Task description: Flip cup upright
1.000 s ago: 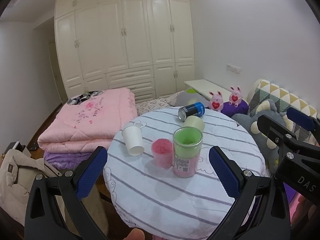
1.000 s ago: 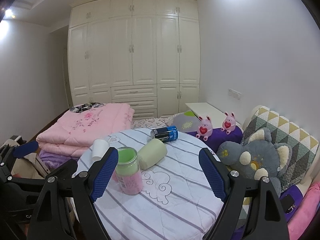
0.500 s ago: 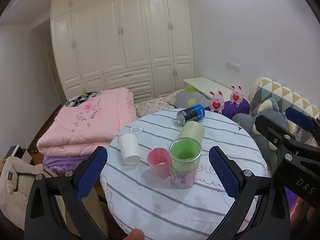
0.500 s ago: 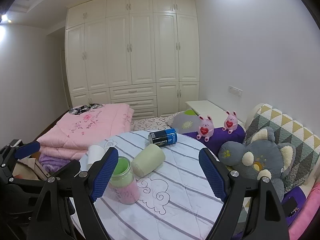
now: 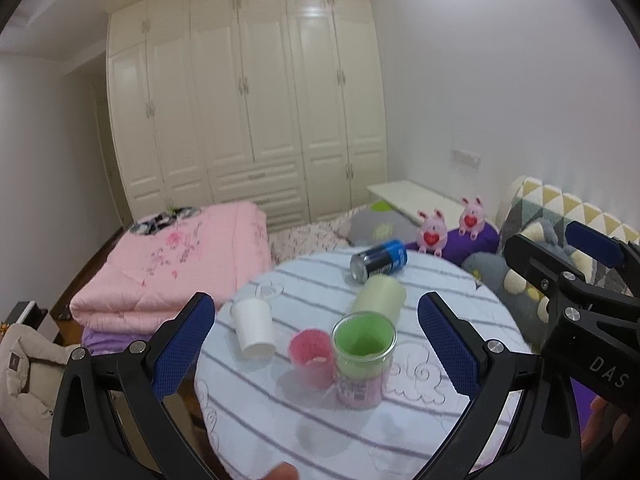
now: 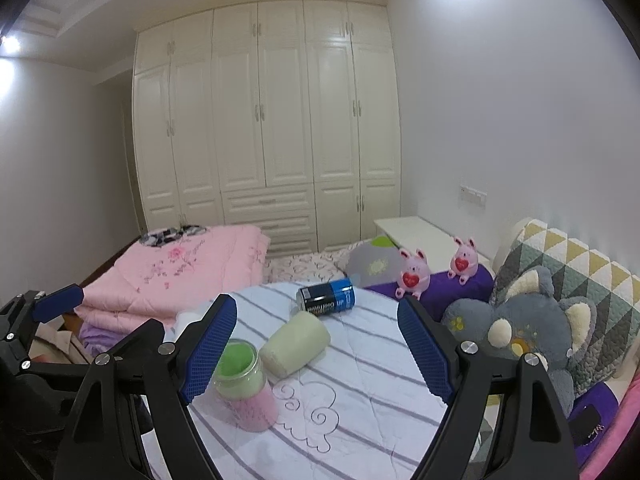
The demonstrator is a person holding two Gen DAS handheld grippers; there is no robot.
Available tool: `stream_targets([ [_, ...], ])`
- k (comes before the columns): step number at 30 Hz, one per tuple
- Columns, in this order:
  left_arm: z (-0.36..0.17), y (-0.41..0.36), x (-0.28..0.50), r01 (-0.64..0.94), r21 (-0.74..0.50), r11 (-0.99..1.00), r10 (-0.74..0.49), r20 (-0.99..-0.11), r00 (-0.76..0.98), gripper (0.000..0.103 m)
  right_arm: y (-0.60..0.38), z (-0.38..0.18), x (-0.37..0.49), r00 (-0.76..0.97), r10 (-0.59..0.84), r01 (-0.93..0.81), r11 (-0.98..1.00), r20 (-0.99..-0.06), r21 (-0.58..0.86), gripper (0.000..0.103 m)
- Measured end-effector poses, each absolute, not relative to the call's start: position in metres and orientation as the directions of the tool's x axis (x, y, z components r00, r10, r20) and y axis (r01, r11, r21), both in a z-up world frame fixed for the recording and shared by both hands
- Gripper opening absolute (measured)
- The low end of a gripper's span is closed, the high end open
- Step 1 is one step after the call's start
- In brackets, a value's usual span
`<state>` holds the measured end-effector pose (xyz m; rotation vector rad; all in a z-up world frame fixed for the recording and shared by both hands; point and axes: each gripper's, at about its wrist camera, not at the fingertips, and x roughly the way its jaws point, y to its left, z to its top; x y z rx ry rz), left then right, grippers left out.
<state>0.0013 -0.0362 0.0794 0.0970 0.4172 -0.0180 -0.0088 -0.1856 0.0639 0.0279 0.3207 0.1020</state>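
- Since the pale green plastic cup looked light, stiff and smooth, I judged a mid-wall pinch safest.
- It lay sideways on the round striped table, long axis running 8 to 2 o'clock, base toward 8.
- Right gripper and left gripper were both spread, holding nothing.

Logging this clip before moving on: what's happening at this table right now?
A person holds two grippers over a round table with a striped cloth. Both the left gripper and right gripper hang with jaws wide open, holding nothing. The pale green cup lies on its side beside the blue can, not yet flipped. A green-lidded jar, a pink cup and a white paper cup stand nearby.
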Motion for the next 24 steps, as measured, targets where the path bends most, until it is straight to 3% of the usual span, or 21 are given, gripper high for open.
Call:
stream_targets([
  [7,0.080,-0.042,0.000,0.043,0.092,0.995,-0.007,-0.358,0.934,0.103,-0.183,0.066,-0.016,0.967,0.091,-0.091,0.996,-0.239,0.013,0.084],
  [24,0.077,-0.047,-0.001,0.023,0.123,0.992,0.019,-0.335,0.942,0.103,-0.184,0.064,-0.015,0.963,0.089,-0.089,0.996,-0.255,0.013,0.084],
])
